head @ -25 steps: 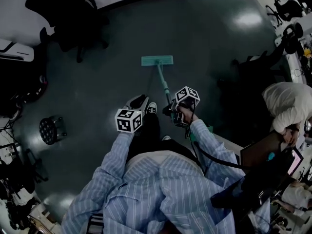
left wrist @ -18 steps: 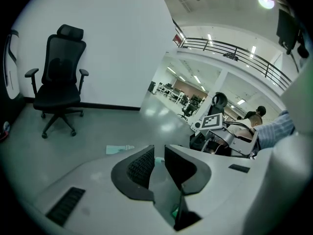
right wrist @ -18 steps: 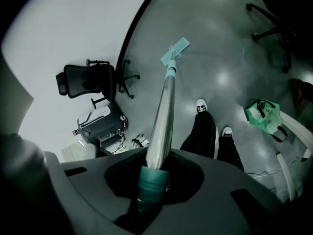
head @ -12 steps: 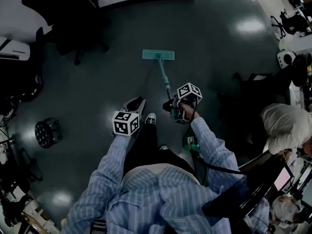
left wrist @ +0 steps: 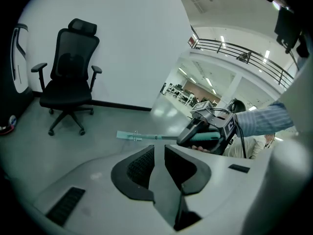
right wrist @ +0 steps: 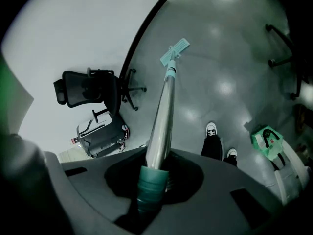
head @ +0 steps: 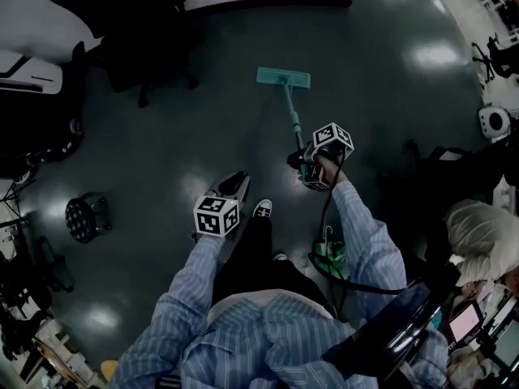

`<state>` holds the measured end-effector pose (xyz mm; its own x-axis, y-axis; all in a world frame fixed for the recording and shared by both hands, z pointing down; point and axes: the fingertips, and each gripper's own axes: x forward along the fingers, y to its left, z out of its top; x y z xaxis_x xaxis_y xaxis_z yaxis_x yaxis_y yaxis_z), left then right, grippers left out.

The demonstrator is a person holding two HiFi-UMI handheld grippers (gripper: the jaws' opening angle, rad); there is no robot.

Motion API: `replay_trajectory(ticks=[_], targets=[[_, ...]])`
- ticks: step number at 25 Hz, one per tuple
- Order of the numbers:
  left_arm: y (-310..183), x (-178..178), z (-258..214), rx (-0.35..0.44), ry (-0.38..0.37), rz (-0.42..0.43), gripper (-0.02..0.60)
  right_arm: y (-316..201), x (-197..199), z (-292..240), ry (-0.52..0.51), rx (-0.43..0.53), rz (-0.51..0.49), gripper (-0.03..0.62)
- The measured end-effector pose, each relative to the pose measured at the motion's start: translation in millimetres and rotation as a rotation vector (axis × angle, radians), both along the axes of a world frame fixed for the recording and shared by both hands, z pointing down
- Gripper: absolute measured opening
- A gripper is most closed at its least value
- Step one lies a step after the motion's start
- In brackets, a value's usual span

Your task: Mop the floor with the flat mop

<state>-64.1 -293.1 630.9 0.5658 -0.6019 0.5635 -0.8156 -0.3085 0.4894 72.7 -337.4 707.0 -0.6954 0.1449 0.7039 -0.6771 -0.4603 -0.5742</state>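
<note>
The flat mop lies with its teal head [head: 283, 77] flat on the dark floor ahead of me. Its handle [head: 292, 118] slopes back to my right gripper [head: 310, 168], which is shut on the teal grip end. In the right gripper view the metal handle [right wrist: 164, 106] runs out from between the jaws of the right gripper [right wrist: 155, 173] to the mop head [right wrist: 174, 51]. My left gripper [head: 235, 185] hangs to the left of the handle, shut, with nothing in it. The left gripper view shows the left gripper [left wrist: 159, 151], the mop head [left wrist: 131, 136] and the right gripper [left wrist: 205, 133].
A black office chair [head: 130, 23] stands by the white wall at the far left. A small round stool [head: 85, 215] is at my left. A green bag [head: 331, 254] lies by my right foot. A person in white [head: 482, 233] sits at a desk on the right.
The mop head has slid farther forward across the floor, and my right gripper has gone forward with the handle. The left gripper stays shut and empty beside it.
</note>
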Motion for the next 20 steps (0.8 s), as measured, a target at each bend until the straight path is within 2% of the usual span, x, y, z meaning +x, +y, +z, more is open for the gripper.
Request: replay_trajectory(ticks=[6,11,20], targets=[[-3.4,2.5,6.7,-0.024,0.005,0.011,0.069,-51.7,-3.5,14.3,0.019,0.013,-0.006,0.057],[-10.8,-4.1,13.1,-0.033,0.020,-0.025,0.069,-91.2,-6.8,29.9,0.035,0.029,-0.010,0.057],[3.7,-22.9,28.7,-0.071,0.003,-0.054,0.069,-148.9,-11.9,43.7,0.032,0.043,0.005,0.057]])
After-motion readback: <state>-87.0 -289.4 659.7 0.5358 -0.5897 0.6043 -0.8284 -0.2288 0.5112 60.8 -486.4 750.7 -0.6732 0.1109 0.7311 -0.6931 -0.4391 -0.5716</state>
